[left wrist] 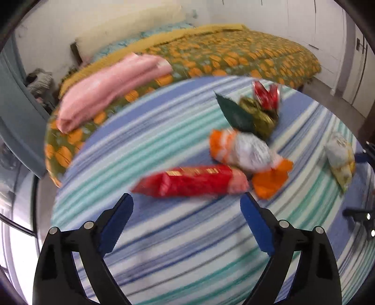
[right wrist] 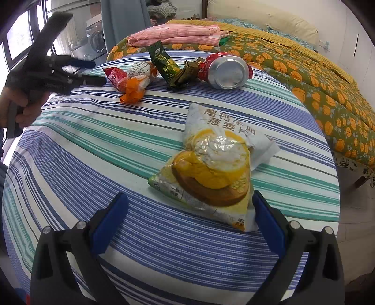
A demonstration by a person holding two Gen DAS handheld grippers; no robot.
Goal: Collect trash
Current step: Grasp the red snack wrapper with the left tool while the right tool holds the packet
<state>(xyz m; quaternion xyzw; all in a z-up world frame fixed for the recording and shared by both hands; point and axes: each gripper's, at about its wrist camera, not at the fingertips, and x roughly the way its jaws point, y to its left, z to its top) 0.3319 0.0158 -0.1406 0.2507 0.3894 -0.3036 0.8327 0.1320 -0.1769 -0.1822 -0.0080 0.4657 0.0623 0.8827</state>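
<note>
Trash lies on a round table with a striped cloth. In the left wrist view my left gripper is open and empty just short of a red wrapper. Behind it lie an orange-and-white wrapper, a green wrapper and a red can. In the right wrist view my right gripper is open, with a white-and-yellow oat packet just ahead and against its right finger. The left gripper also shows in the right wrist view, near the red wrapper; the can lies on its side.
A bed with an orange-patterned cover and folded pink cloth stands right behind the table. A curtain and a window are at the far left. The table cloth hangs over the round edge.
</note>
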